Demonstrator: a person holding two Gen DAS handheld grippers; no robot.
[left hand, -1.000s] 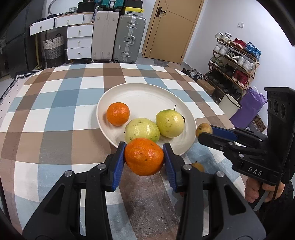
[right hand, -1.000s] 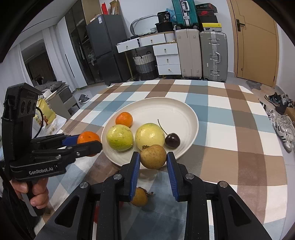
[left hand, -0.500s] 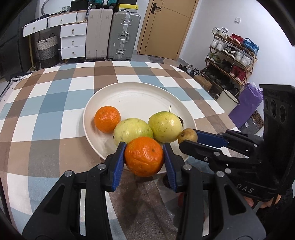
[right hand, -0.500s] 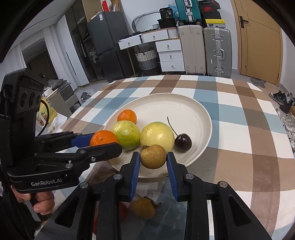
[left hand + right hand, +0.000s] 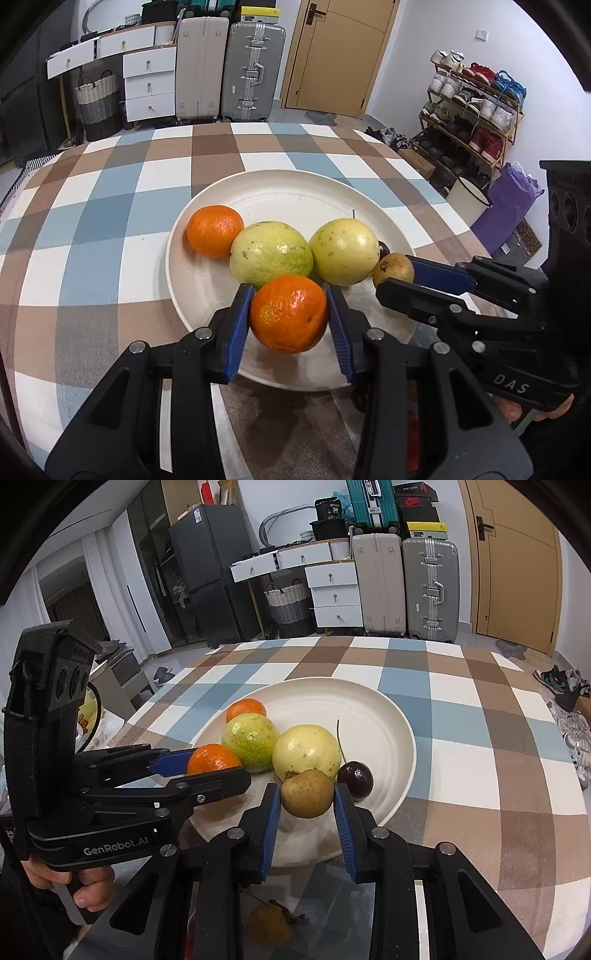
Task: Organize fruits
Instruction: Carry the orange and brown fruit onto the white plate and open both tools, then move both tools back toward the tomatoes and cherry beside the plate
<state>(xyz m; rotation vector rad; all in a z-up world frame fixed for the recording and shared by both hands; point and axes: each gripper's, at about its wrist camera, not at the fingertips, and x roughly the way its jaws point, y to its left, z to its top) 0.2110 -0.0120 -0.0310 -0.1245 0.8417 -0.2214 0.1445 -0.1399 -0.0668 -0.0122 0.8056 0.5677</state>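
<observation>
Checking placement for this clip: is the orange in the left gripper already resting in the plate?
Cannot tell. The orange is clamped in the left gripper over the plate; contact underneath is hidden.

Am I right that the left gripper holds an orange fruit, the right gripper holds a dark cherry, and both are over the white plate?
Not quite. The right gripper holds a small brownish-yellow fruit, not the dark cherry, which lies on the white plate beside it, as the right wrist view shows. The left gripper does hold an orange fruit, and both are over the plate.
</observation>
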